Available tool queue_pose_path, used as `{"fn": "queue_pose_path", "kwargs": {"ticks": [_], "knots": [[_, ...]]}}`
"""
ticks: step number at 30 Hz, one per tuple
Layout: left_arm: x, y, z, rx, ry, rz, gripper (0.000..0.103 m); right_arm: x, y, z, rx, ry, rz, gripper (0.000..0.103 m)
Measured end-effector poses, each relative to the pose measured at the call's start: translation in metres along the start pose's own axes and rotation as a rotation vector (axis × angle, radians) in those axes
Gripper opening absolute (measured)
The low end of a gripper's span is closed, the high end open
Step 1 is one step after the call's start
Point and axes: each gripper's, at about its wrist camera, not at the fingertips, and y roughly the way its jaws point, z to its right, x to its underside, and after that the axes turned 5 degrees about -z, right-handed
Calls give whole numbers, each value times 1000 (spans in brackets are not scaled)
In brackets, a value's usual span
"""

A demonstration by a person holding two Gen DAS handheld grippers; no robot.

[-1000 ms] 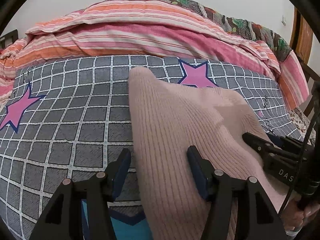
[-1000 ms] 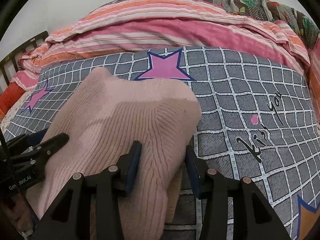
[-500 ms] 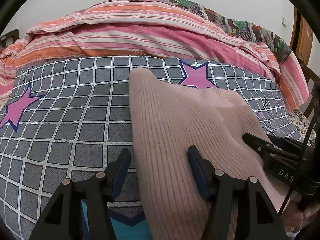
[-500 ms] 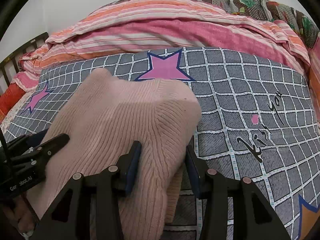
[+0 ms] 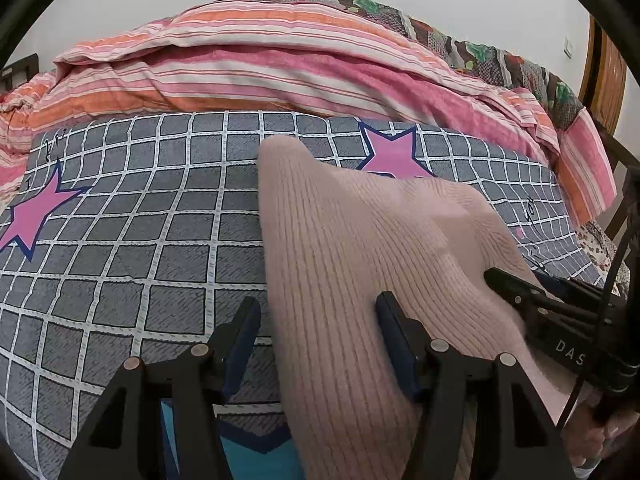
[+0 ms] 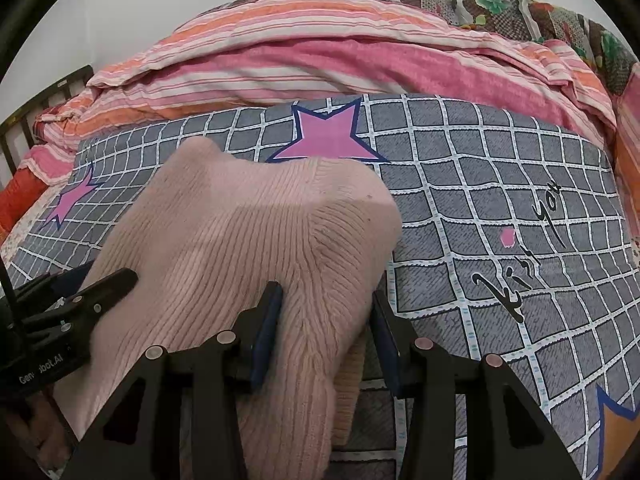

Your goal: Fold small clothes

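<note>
Spread over the whole bed as a grey checked sheet (image 5: 120,240), white grid lines throughout. Piled along the far side as a pink, orange and white striped duvet (image 5: 280,68), with a dark flowered blanket (image 5: 480,48) behind it against the pale wall.

Laid on the sheet near the front edge: a pale pink ribbed sweater (image 5: 360,260), its far end humped into two soft peaks and just overlapping the lower points of a pink star (image 6: 328,136) printed on the sheet. Bunched and lifted a little on its right side, flatter on its left.

Held over the sweater's left edge: the left gripper (image 5: 316,302), jaws standing apart, one finger (image 5: 244,328) over bare sheet with a sliver of sheet showing between its pad and the knit, the other resting on top of the sweater. Not clamped on anything.

Closed on the sweater's right edge: the right gripper (image 6: 326,292), a thick fold of knit filling the space between both blue pads and bulging up over them.

Printed to the right of the sweater: black handwritten lettering (image 6: 520,256) beside a small pink spot.
</note>
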Motion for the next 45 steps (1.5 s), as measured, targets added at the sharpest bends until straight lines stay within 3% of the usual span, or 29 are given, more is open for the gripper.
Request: {"fn": "queue_pose_path", "kwargs": {"ticks": [16,24,29,36,42,45], "knots": [[1,-5,0,-4,-5,-6,61,1,-4,0,-5,24,-1,43],[13,-33,-5,28,-45,-31,60,15,-40,5,6,60,-8,48],[27,-56,6,-1,-19,-78,60,30,-70,-4,52,19,-16,49],[41,-110,17,-37,-39,-51,60,44,-122,-9,24,46,1,49],[43,-164,19,-88,-50,4,74,52,-165,-3,26,77,18,50],[42,-184,22,-122,-45,26,79,57,-187,2,41,106,36,65]]}}
